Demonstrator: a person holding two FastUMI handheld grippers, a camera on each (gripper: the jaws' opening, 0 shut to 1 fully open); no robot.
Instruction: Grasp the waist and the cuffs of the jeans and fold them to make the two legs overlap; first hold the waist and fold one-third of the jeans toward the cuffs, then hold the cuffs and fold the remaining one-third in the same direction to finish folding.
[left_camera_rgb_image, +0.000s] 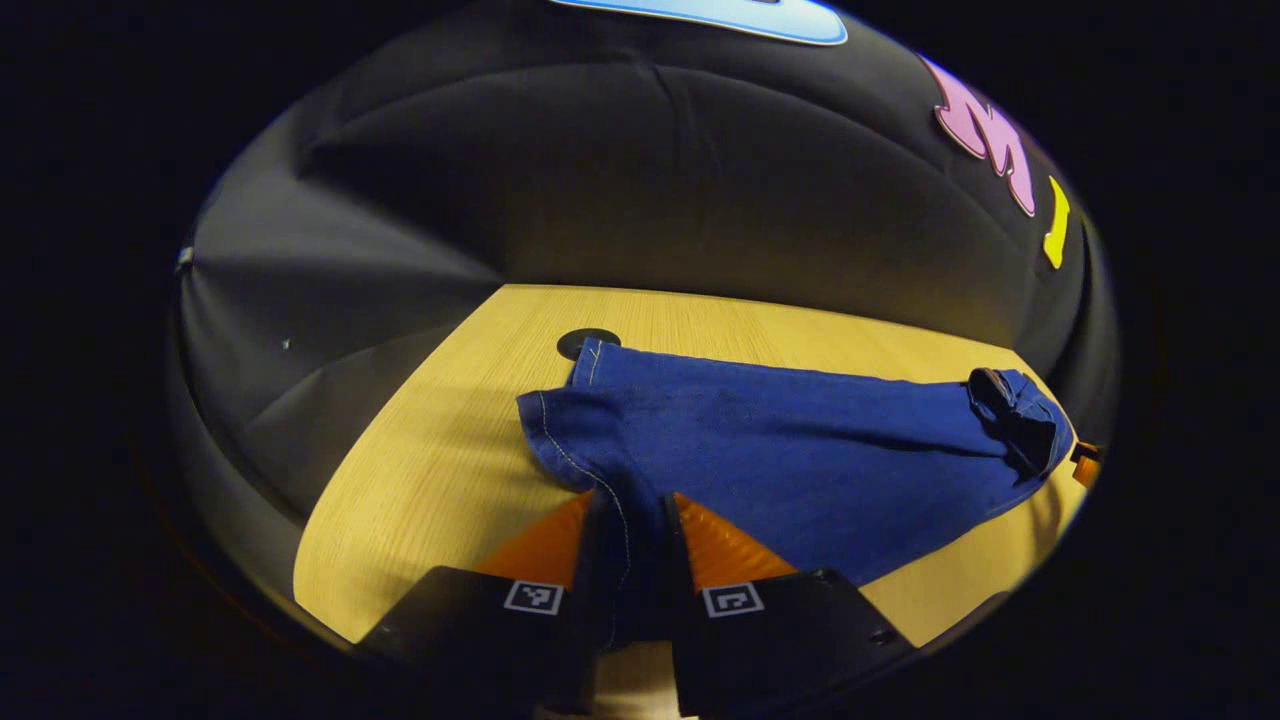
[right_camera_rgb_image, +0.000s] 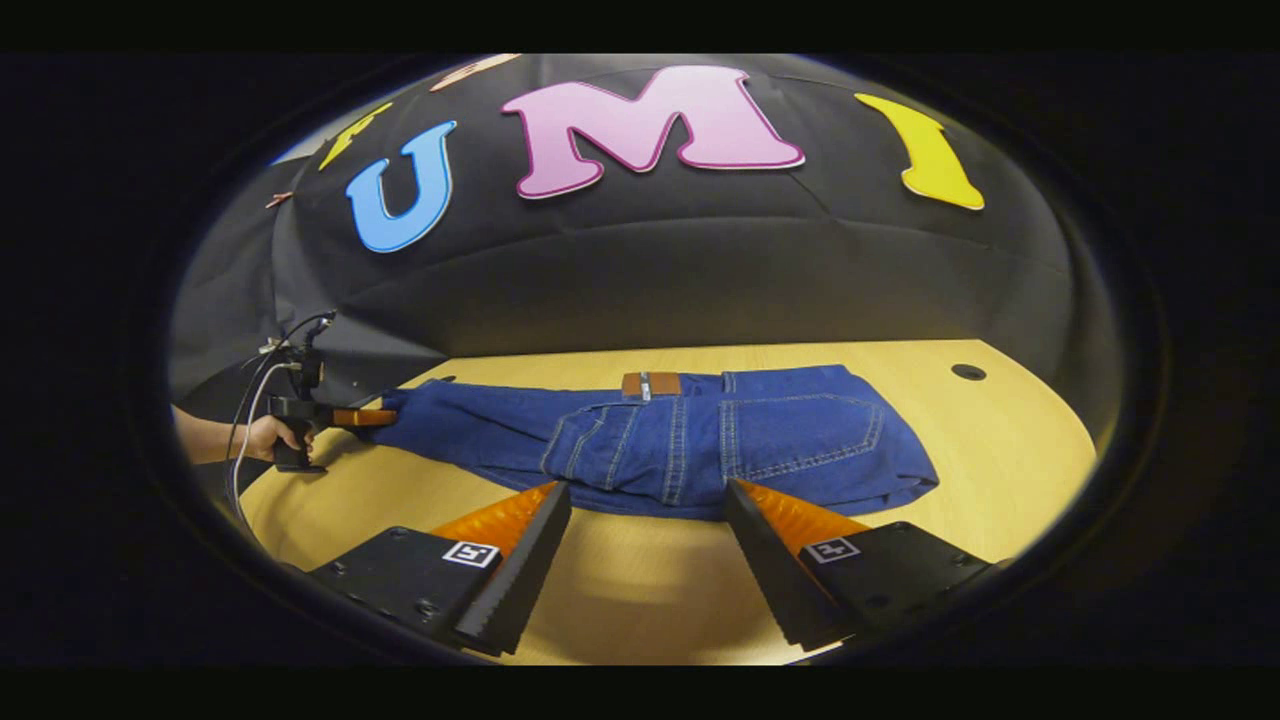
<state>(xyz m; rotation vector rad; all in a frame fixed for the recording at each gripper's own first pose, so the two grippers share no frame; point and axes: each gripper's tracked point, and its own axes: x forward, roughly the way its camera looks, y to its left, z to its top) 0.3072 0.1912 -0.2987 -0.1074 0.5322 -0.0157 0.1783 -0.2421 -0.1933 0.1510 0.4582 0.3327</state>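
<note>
Blue jeans (left_camera_rgb_image: 800, 450) lie lengthwise across the wooden table (left_camera_rgb_image: 430, 470). Their cuffs (left_camera_rgb_image: 560, 425) are at my end, one lying partly over the other. My left gripper (left_camera_rgb_image: 632, 515) is shut on the near cuff's hem, with denim pinched between the fingers. The waist (left_camera_rgb_image: 1015, 410) is bunched at the far right. In the right gripper view the jeans (right_camera_rgb_image: 700, 440) show the back pockets and a brown leather patch (right_camera_rgb_image: 650, 384). My right gripper (right_camera_rgb_image: 648, 495) is open just in front of the seat's near edge, not touching it. The left gripper (right_camera_rgb_image: 345, 416), in a hand (right_camera_rgb_image: 262, 436), grips the cuff end.
A round black cable hole (left_camera_rgb_image: 588, 343) sits in the table just behind the cuffs, and another hole (right_camera_rgb_image: 967, 372) lies beyond the waist. The black cloth wall (right_camera_rgb_image: 700, 270) closes off the table's far side. Cables (right_camera_rgb_image: 250, 390) trail from the left gripper.
</note>
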